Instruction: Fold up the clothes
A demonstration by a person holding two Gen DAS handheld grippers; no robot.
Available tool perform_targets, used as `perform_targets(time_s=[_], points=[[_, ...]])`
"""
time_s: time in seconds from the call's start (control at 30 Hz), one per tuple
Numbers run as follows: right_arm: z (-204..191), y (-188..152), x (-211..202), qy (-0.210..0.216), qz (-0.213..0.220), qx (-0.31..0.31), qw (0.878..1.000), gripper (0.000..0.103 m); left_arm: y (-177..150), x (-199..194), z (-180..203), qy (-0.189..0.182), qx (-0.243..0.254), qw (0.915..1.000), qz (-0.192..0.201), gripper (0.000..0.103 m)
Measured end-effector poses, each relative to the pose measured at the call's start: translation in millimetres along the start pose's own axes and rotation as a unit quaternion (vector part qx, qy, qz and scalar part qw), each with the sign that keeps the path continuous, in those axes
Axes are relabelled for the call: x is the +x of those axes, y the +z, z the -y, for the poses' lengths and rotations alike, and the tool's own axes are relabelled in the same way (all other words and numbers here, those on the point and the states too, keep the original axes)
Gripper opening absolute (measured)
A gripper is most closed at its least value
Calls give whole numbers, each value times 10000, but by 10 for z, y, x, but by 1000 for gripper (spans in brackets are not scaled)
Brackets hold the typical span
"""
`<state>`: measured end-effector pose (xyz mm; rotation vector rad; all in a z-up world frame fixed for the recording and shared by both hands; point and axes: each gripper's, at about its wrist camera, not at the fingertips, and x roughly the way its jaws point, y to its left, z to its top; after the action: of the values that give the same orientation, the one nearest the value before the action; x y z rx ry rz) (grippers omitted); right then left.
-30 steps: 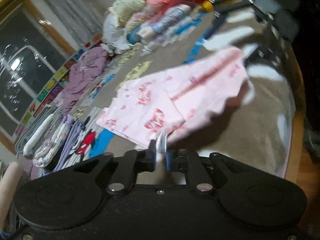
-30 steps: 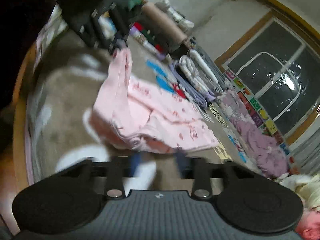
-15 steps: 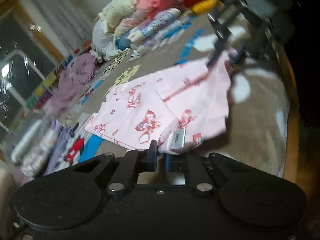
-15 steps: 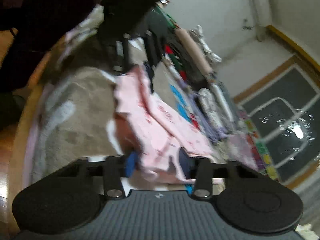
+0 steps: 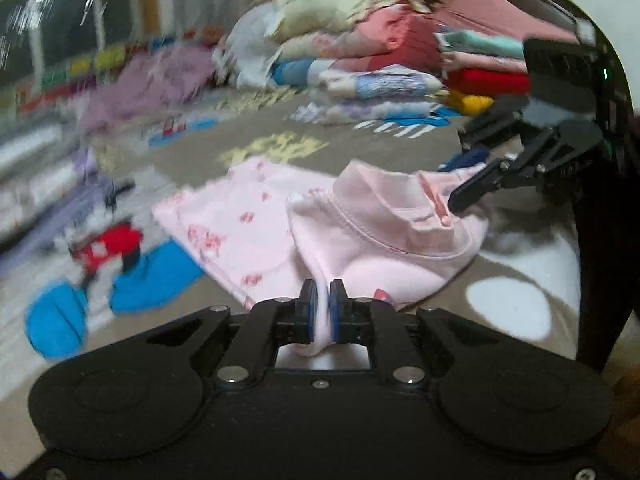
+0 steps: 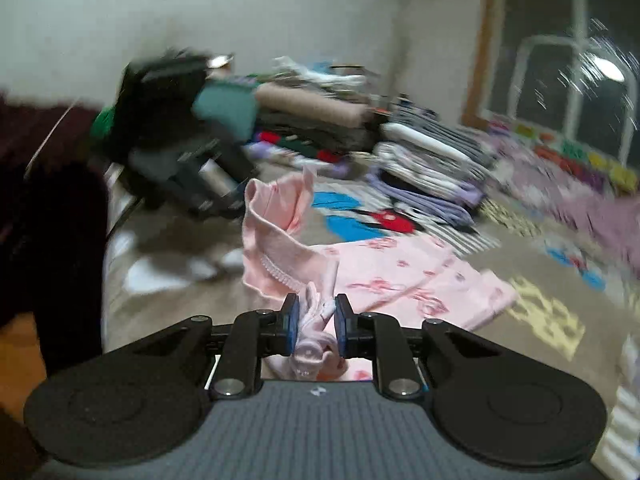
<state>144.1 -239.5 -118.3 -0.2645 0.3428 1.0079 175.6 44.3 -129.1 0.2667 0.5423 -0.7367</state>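
A pink garment (image 5: pixel 248 216) with red prints lies half spread on the beige mat, its far half flat and its near edge lifted and bunched. My left gripper (image 5: pixel 323 308) is shut on one part of that raised edge, pale fabric pinched between its blue pads. My right gripper (image 6: pixel 316 312) is shut on a crumpled bit of the same garment (image 6: pixel 400 276). In the left wrist view the right gripper (image 5: pixel 460 184) holds the cloth at the right. The left gripper (image 6: pixel 228 200) appears blurred at the left in the right wrist view.
Stacks of folded clothes (image 5: pixel 380 60) line the far side, and another stack (image 6: pixel 424 168) sits by the window (image 6: pixel 560 60). A purple garment (image 5: pixel 152 76) lies loose. The mat has a blue and red cartoon print (image 5: pixel 120 264). A person's dark sleeve (image 6: pixel 48 200) is at left.
The right gripper's jaws have closed on the garment's edge. Both grippers have rolled upright and risen, pulling the pink edge up off the mat.
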Motion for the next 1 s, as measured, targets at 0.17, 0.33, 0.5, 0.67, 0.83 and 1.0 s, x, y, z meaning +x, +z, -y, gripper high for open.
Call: perform_targets(time_s=[0.17, 0.33, 0.5, 0.67, 0.83, 1.0], points=[[273, -189, 140, 205, -269, 1126, 9931, 28, -5, -68, -140, -284, -698, 9971, 106, 23], [285, -254, -15, 103, -82, 1519, 9883, 57, 18, -110, -272, -480, -1209, 9910, 301, 42], [237, -278, -229, 52, -10, 1719, 9851, 70, 24, -33, -277, -662, -1370, 9881, 222, 41], [-51, -323, -242, -311, -376, 873, 9950, 71, 33, -51, -261, -748, -1342, 9875, 342, 24], [-89, -308, -186, -293, -284, 580, 9975, 30, 32, -114, -294, -652, -1391, 9866, 546, 5], [129, -198, -299, -266, 250, 1014, 9942, 23, 73, -247, -470, -557, -1846, 9746, 1141, 2]])
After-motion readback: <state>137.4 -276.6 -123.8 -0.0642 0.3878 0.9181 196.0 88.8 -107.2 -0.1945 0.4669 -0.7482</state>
